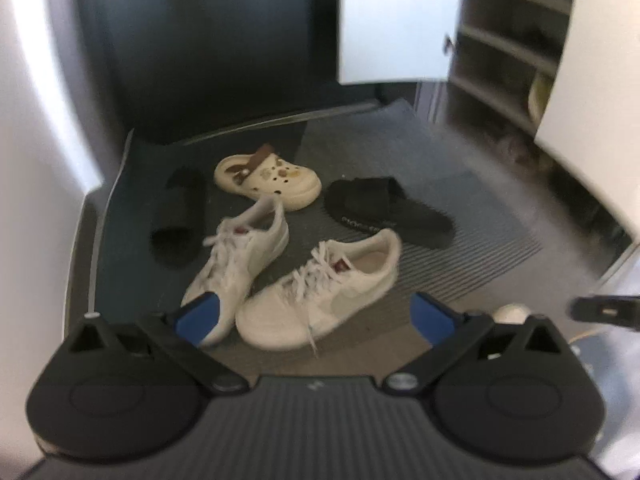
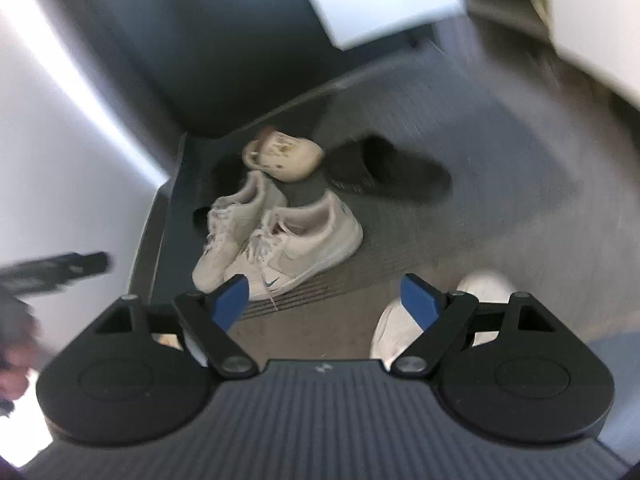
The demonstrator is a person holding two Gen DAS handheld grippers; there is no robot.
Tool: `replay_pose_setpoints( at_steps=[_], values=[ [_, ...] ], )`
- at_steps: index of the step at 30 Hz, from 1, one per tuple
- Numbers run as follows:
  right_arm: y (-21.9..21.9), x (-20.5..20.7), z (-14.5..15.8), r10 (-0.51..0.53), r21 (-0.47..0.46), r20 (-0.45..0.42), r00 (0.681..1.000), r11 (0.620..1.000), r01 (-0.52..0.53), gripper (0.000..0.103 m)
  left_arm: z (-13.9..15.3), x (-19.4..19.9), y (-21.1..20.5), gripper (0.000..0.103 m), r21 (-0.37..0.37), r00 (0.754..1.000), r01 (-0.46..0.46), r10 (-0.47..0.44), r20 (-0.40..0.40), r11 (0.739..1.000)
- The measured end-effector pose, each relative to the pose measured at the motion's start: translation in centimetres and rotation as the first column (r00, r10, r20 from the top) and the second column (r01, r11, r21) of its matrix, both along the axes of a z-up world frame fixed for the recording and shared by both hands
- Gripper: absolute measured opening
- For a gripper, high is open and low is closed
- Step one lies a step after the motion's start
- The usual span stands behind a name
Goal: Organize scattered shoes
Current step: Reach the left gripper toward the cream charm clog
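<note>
Both grippers hang above the entry mat with nothing between their blue pads. We see our left gripper (image 1: pixel 316 316) spread wide, its fingertips (image 1: pixel 200 314) framing the toes of two white sneakers. Our right gripper (image 2: pixel 324 300) is spread wide too, over the near edge of the mat (image 1: pixel 460 240).

On the ribbed grey mat lie five loose shoes. The right white sneaker (image 1: pixel 320 292) sits nearest us, toe pointing toward the near edge, laces loose. The left white sneaker (image 1: pixel 240 256) lies just beside it on the left, their toes close together and their heels angled apart. Behind them, toward the far edge, a cream clog (image 1: pixel 268 178) with a brown strap rests with its toe to the right, just beside the heel of the left sneaker. A black slide (image 1: pixel 180 216) lies near the left edge of the mat, next to the left sneaker. Another black slide (image 1: pixel 384 208), with pale lettering on its band, lies to the right of the clog, close behind the heel of the right sneaker.

At the far right an open shoe cabinet (image 1: pixel 508 52) shows several shelves, its white door (image 1: pixel 396 20) swung outward; what sits on the shelves is too blurred to name. In the right wrist view a white shoe (image 2: pixel 452 312) on a person's foot stands just off the near edge of the mat, partly behind the right finger.
</note>
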State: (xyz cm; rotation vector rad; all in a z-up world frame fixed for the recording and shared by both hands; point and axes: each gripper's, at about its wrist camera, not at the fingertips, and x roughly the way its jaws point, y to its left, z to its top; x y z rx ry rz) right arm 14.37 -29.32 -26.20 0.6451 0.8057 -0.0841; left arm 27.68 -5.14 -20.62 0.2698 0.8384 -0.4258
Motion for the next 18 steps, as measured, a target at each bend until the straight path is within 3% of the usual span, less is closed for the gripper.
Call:
replay_pose_setpoints(
  at_steps=[3,7,11,18],
  values=[
    [0.6,1.2,-2.8,0.012,0.037,-0.050,0.999,0.999,-0.010,0.085,-4.2,3.1,-2.4,0.098,0.046,0.998,0.051,-0.052,0.018,0.998],
    [1.2,3.2,-3.4,0.071,-0.019,-0.037,0.997,0.997,-0.072,0.085,-9.6,7.1,-5.4,0.098,0.105,0.992,0.114,-0.119,0.038,0.988],
    [1.6,4.7,-3.9,0.108,-0.070,-0.009,0.994,0.992,-0.108,0.085,-9.5,7.5,-4.2,0.097,0.092,0.993,0.109,-0.112,0.032,0.990],
    [1.7,7.0,-5.6,0.114,-0.043,0.001,0.993,0.993,-0.114,0.085,-9.4,8.2,-2.0,0.084,0.070,0.995,0.099,-0.100,0.022,0.993]
  ],
)
